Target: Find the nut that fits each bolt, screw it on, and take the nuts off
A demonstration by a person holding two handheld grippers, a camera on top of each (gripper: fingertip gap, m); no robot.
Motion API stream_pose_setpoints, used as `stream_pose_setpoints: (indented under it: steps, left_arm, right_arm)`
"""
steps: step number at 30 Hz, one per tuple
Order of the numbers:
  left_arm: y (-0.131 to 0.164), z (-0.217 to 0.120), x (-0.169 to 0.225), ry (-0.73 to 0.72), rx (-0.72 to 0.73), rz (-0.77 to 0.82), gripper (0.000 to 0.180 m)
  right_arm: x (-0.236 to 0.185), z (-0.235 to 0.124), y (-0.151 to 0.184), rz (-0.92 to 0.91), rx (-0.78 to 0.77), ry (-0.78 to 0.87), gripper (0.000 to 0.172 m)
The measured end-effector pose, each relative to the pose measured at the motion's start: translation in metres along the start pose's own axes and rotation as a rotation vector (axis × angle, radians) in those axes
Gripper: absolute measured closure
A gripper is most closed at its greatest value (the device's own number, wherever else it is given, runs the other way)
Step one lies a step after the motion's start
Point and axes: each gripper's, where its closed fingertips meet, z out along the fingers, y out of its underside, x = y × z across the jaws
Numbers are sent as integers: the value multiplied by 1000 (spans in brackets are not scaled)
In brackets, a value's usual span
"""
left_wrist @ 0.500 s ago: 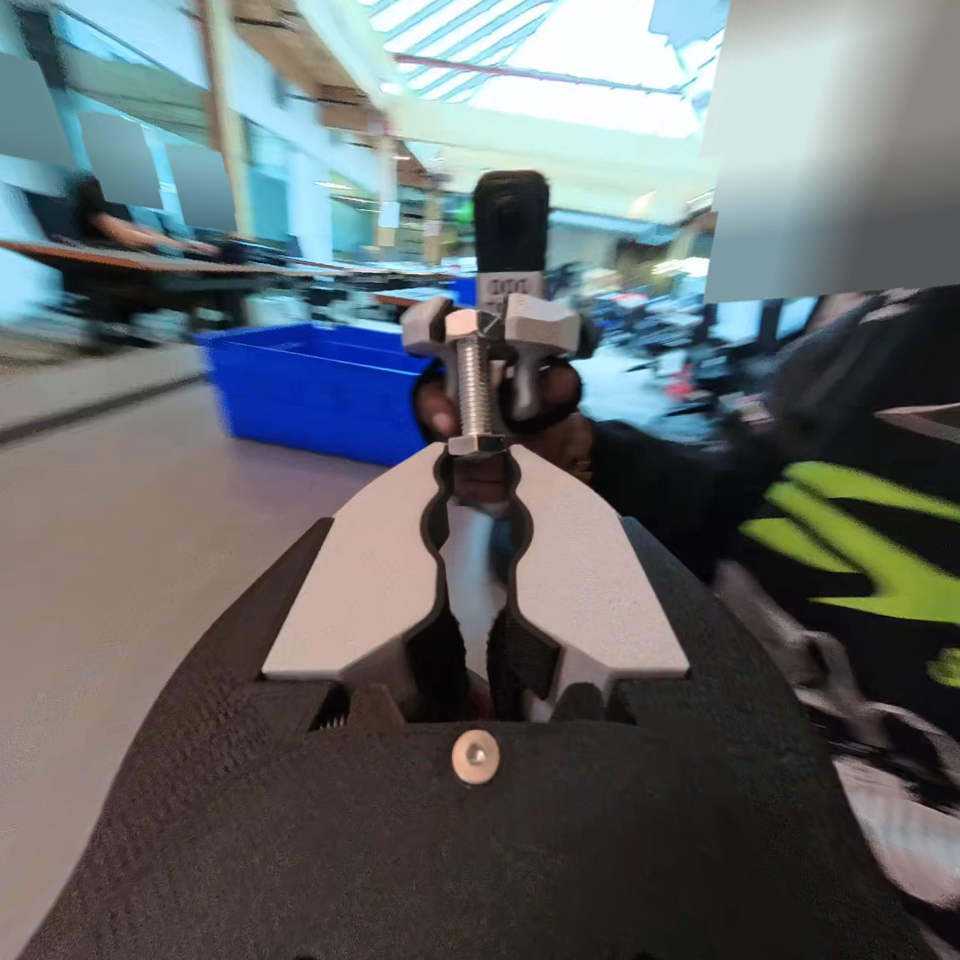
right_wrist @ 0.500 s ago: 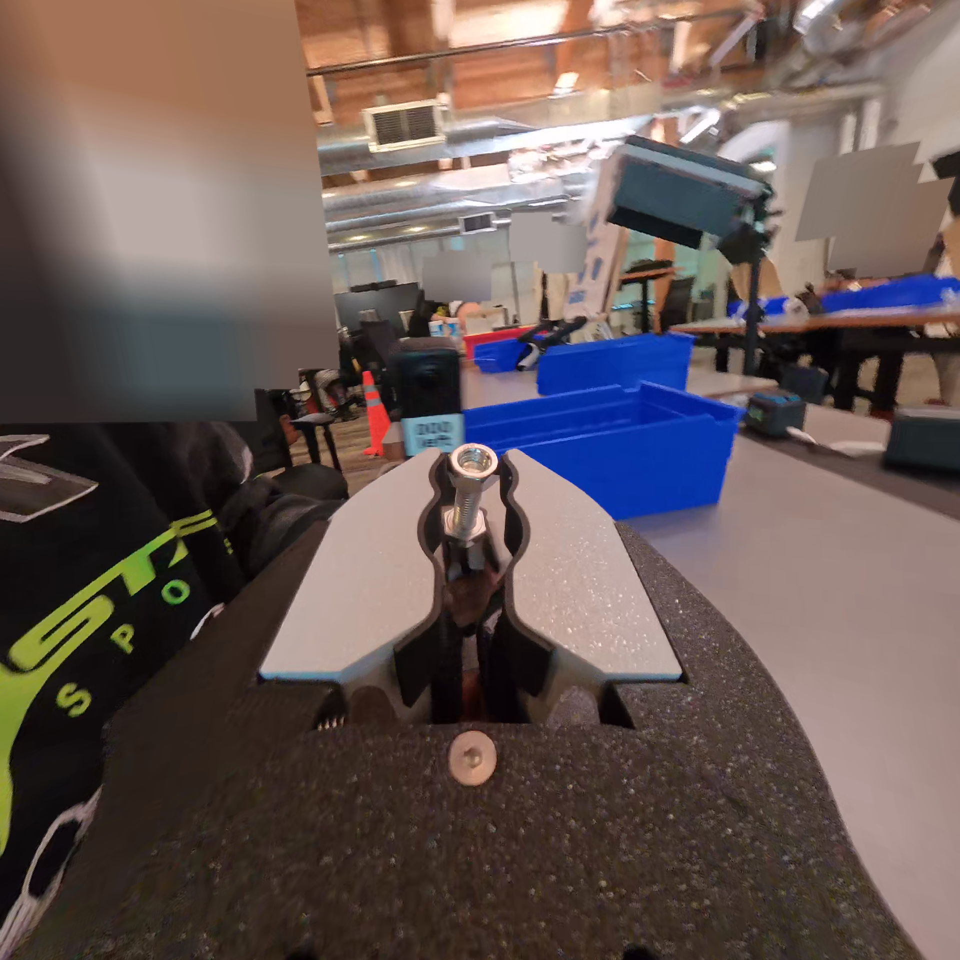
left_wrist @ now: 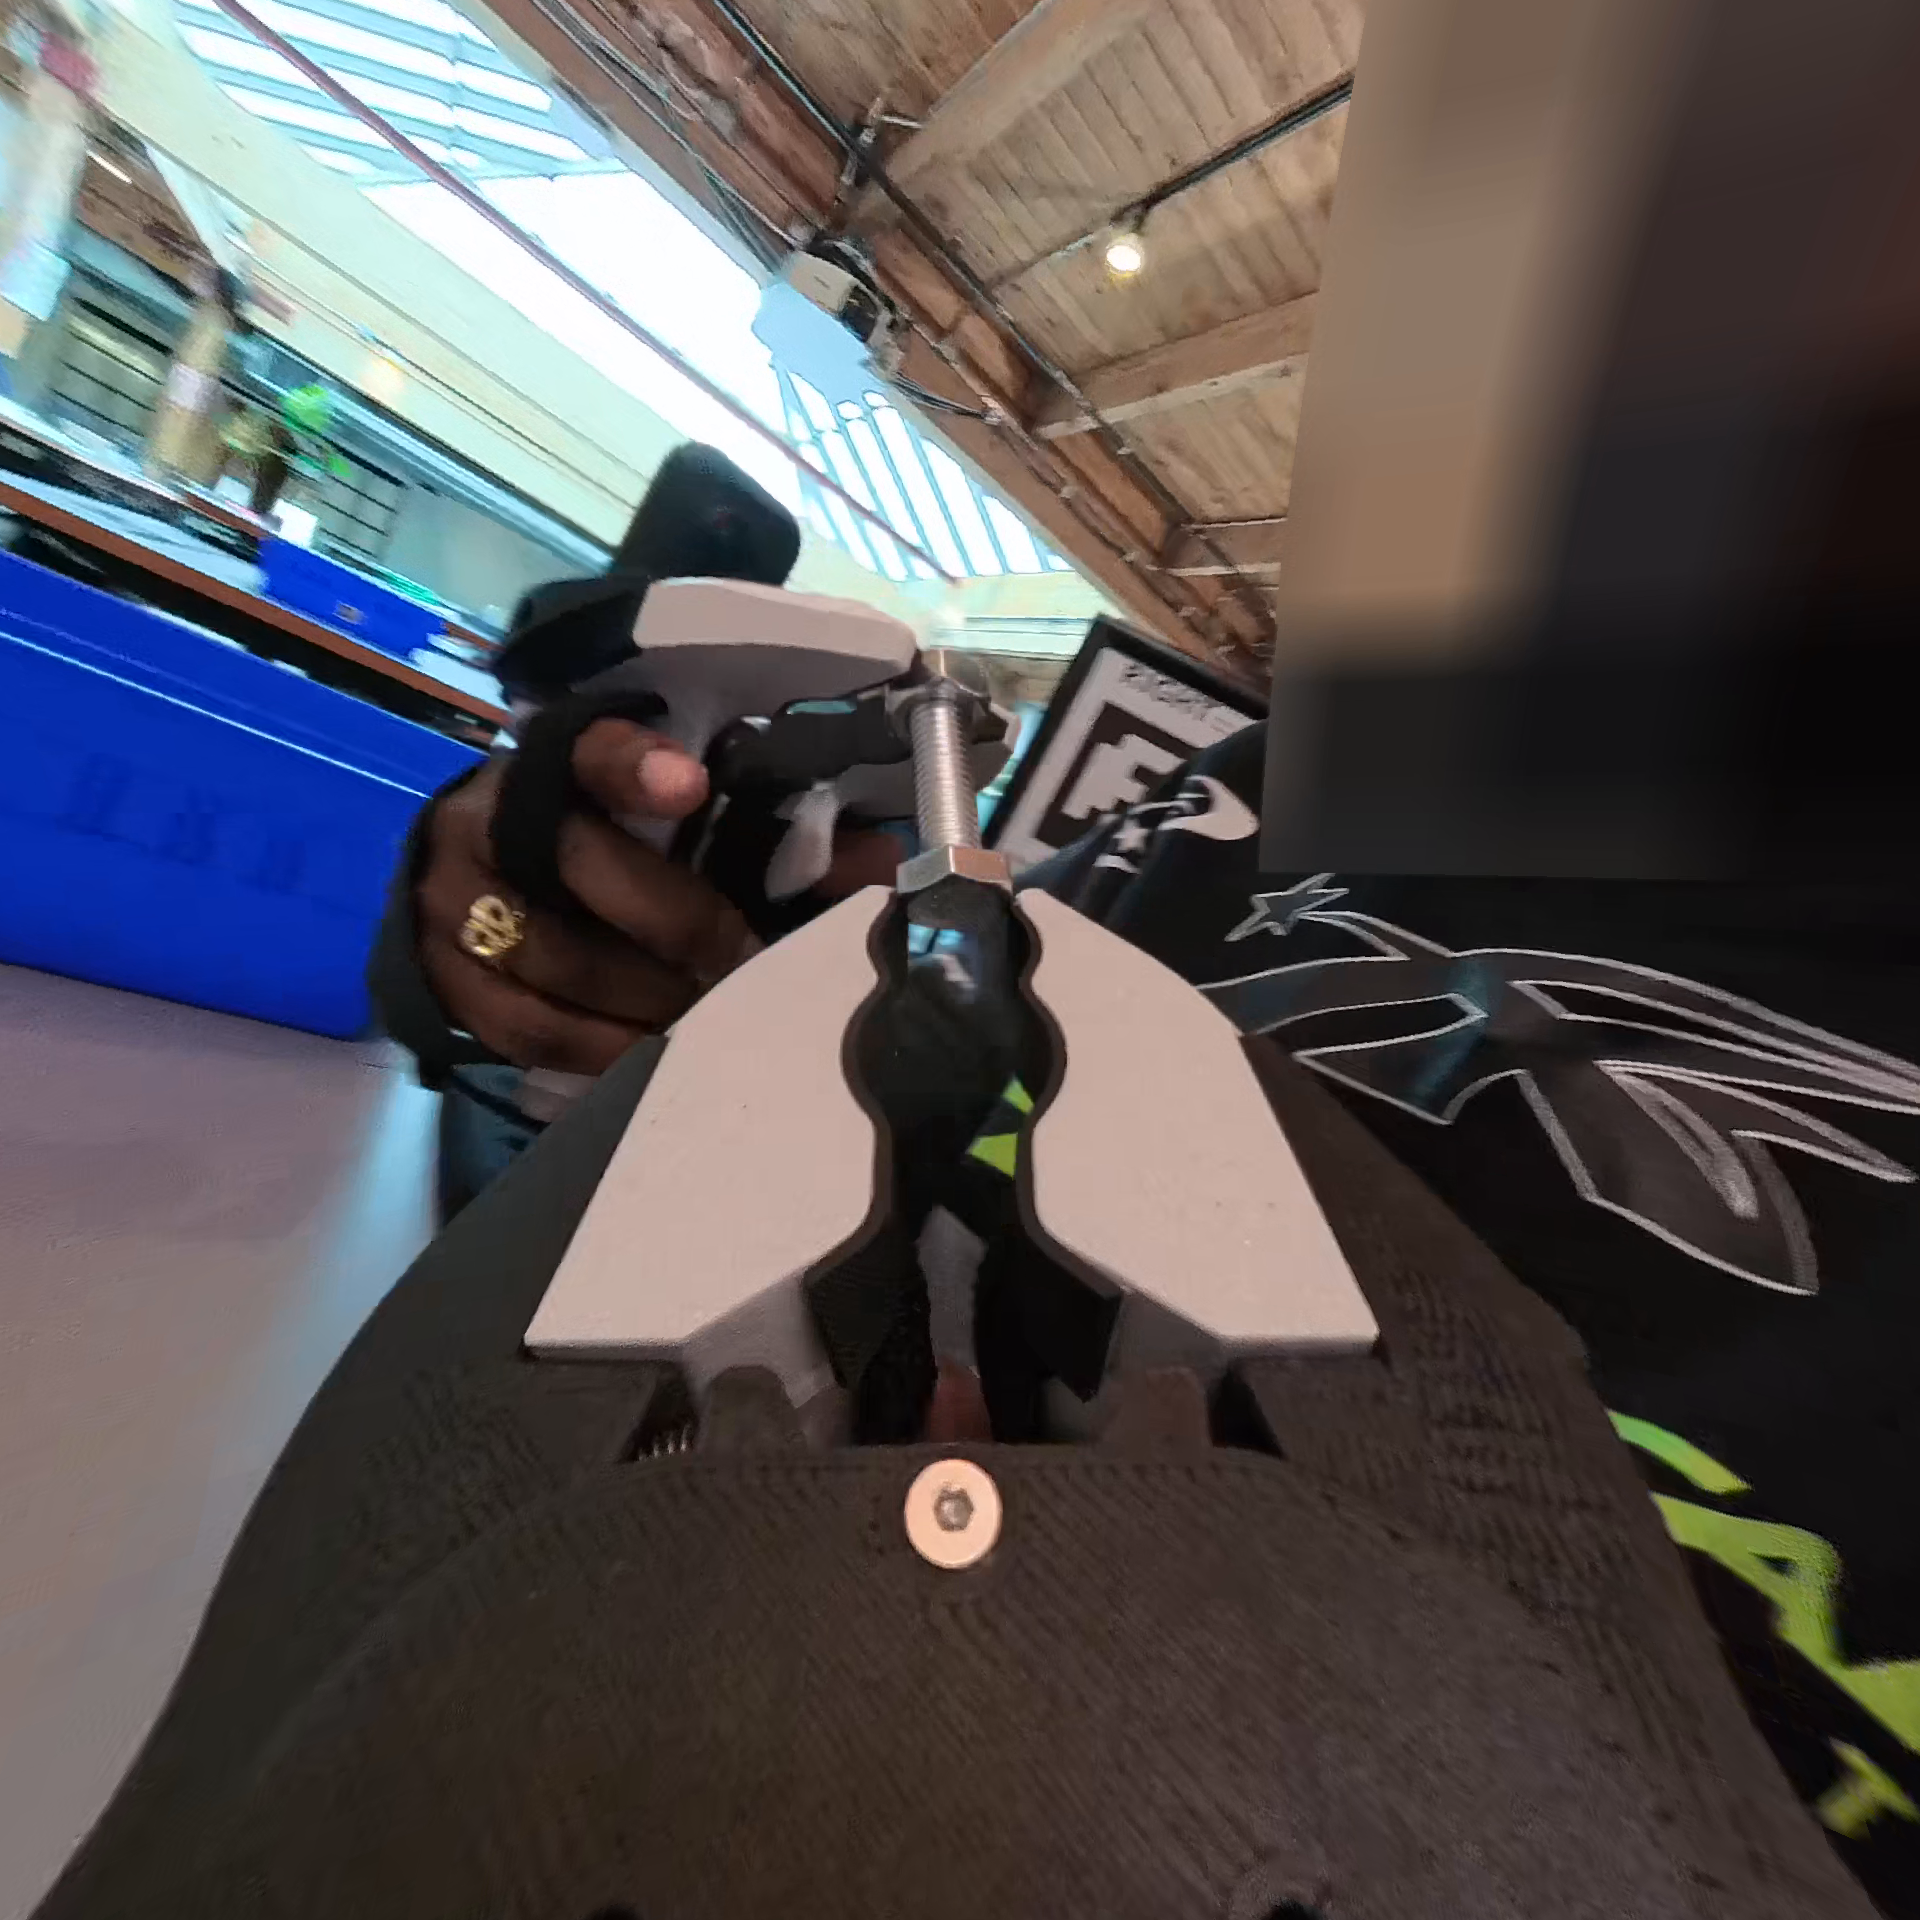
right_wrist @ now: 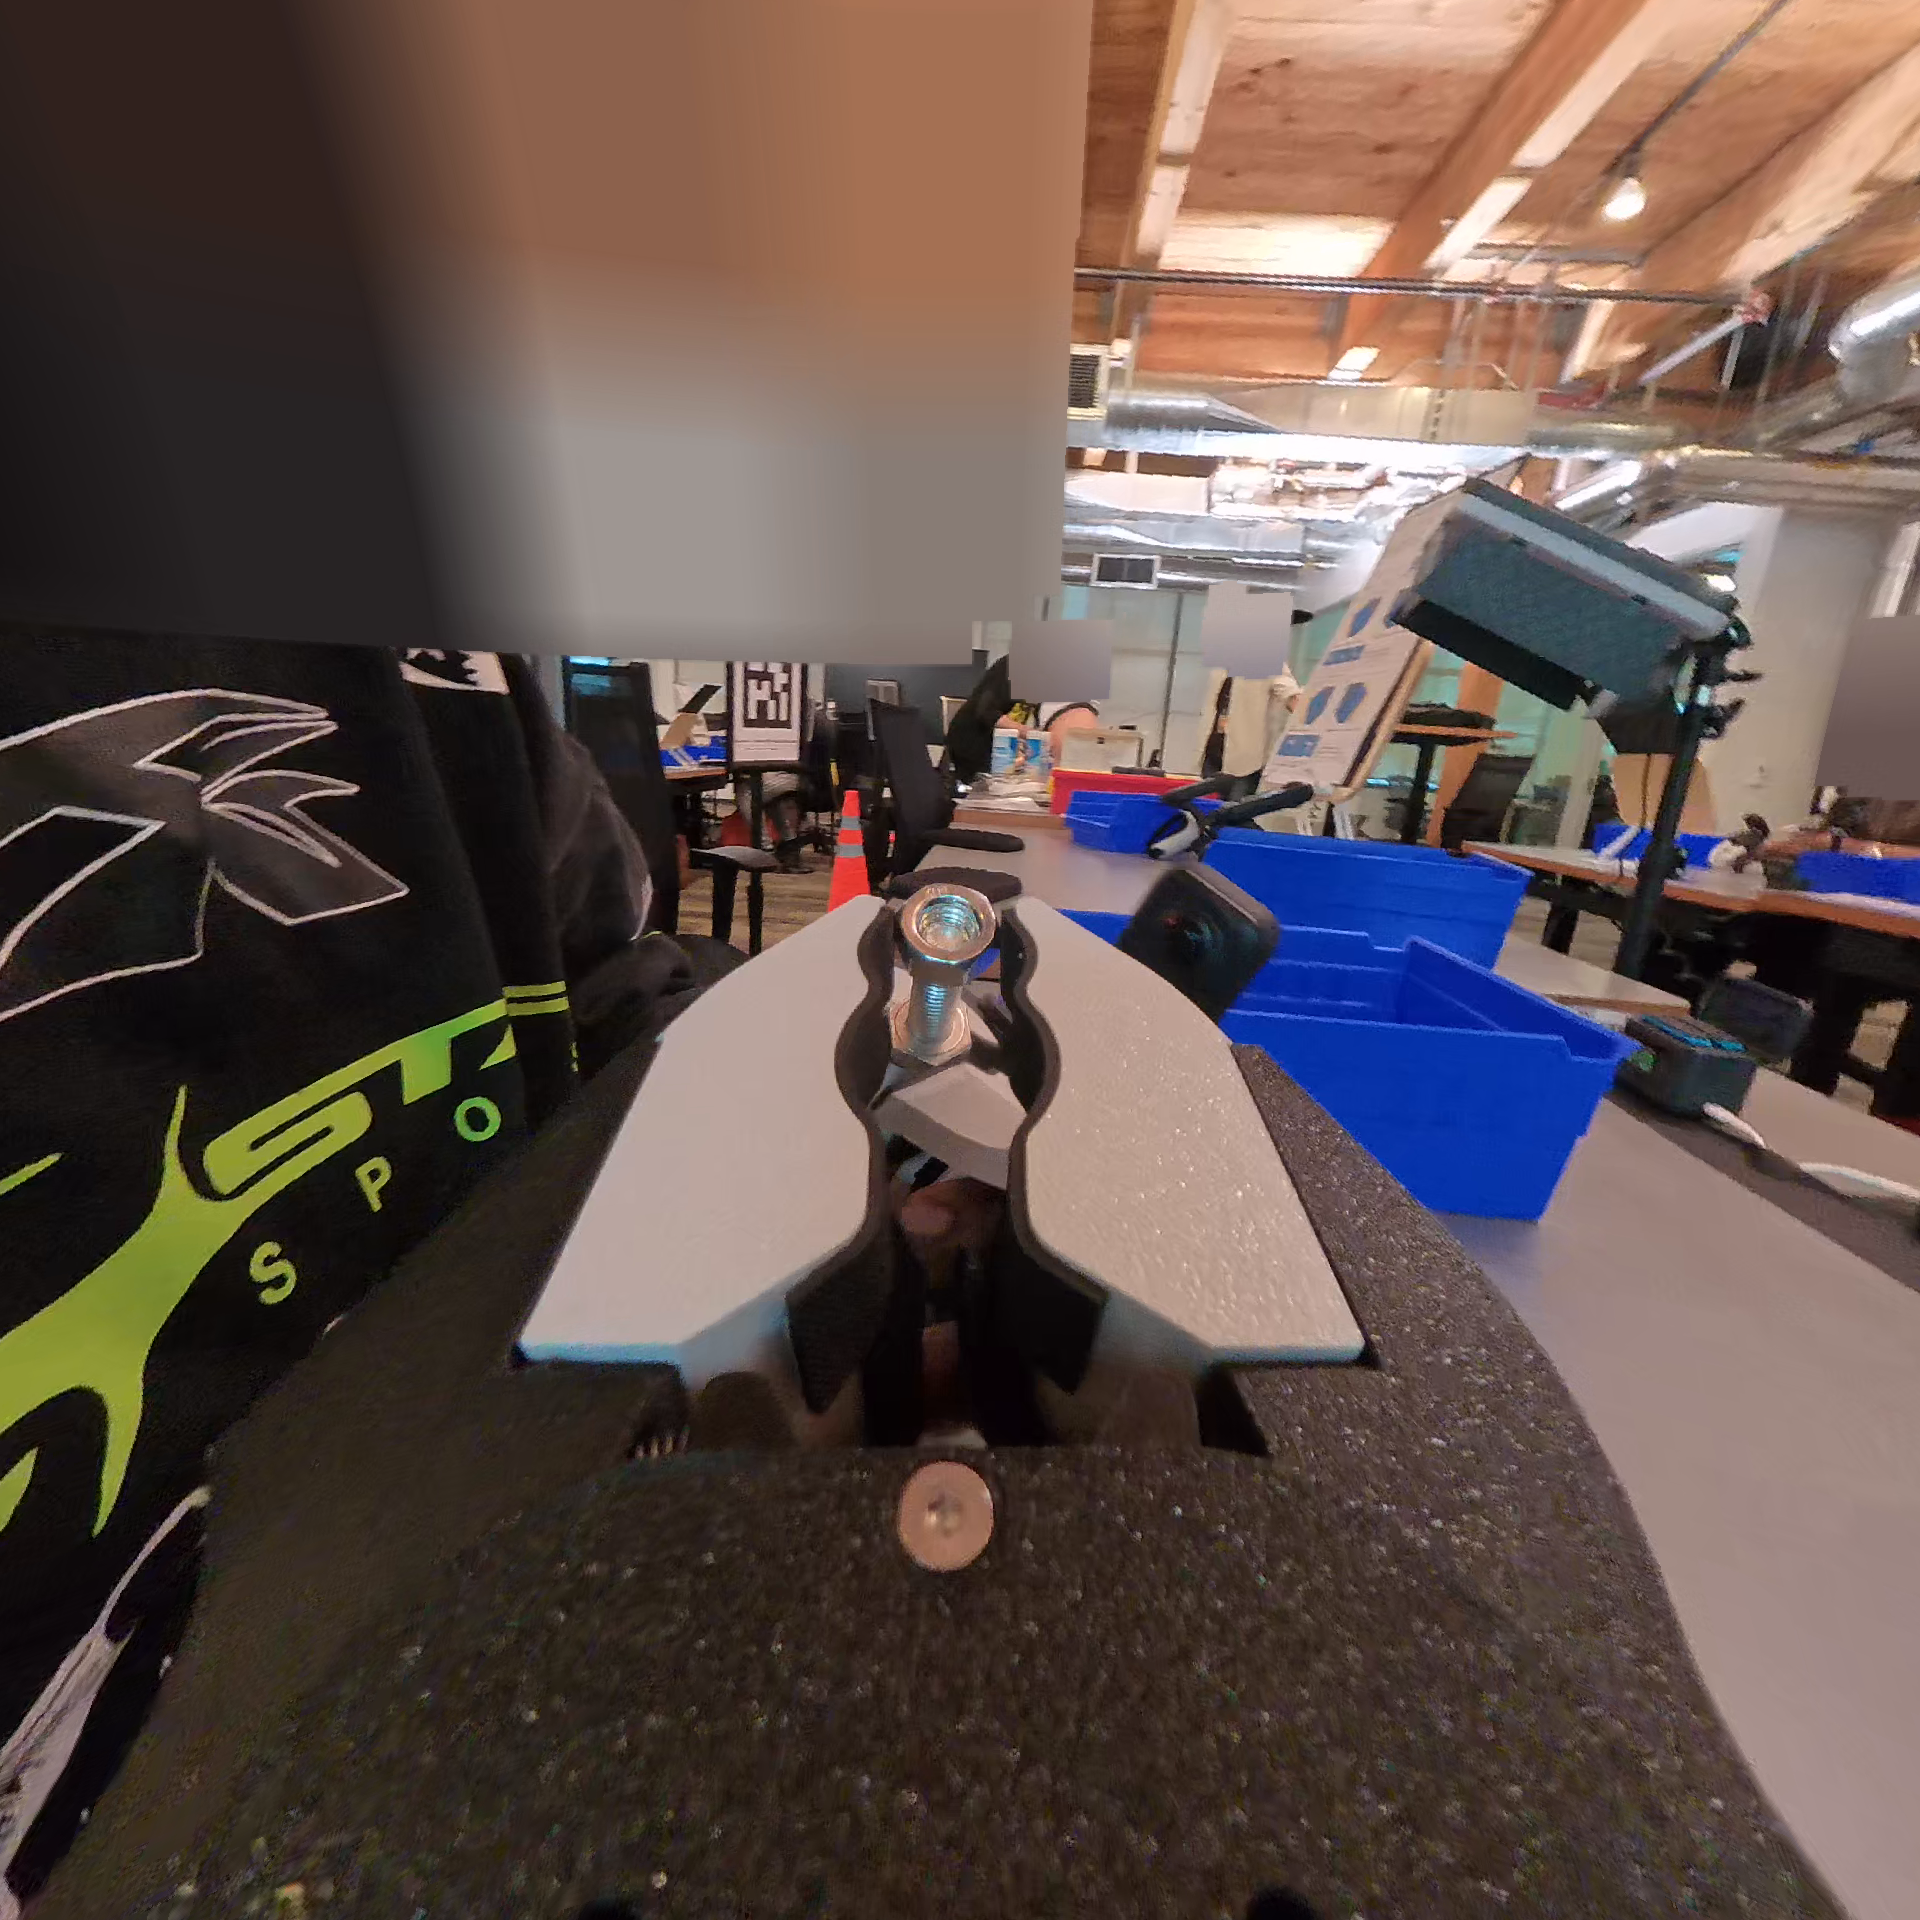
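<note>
A silver bolt [left_wrist: 943, 774] spans between my two grippers, held in the air above the table. My left gripper [left_wrist: 956, 902] is shut on the hex head end [left_wrist: 951, 865] of the bolt, right at its fingertips. My right gripper [right_wrist: 943, 916] is shut on a silver hex nut [right_wrist: 943, 925] at the far end of the threads; its threaded hole faces the camera. In the left wrist view the right gripper [left_wrist: 920, 707] shows side-on at the top of the bolt, held by a hand [left_wrist: 582, 904]. In the right wrist view a grey finger [right_wrist: 951, 1112] of the left gripper shows under the bolt [right_wrist: 928, 1013].
A grey table [right_wrist: 1714, 1403] lies below. A blue bin [right_wrist: 1455, 1091] stands on it to the right, also in the left wrist view [left_wrist: 156, 810]. The person's black top [left_wrist: 1558, 1091] is close behind the grippers. A light stand [right_wrist: 1662, 831] and other desks stand farther off. Only a small space, under 4 cm, lies between the two pairs of fingers.
The left gripper has tilted upward, so its view now takes in the ceiling and the right gripper side-on. Both grippers kept hold of the bolt and nut.
</note>
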Motion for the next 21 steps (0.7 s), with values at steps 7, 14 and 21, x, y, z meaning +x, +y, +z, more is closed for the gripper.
stream_pose_setpoints:
  steps: [7, 14, 21]
  left_arm:
    - [-28, -40, -59, -746, -55, 641, 163]
    - [-16, -49, -78, -1007, -340, 958, 163]
    - [-20, -47, -72, -968, -288, 936, 163]
  right_arm:
    - [51, -7, 16, 317, -12, 241, 119]
    - [66, -12, 32, 472, -55, 300, 145]
    - [62, -13, 29, 421, -77, 286, 129]
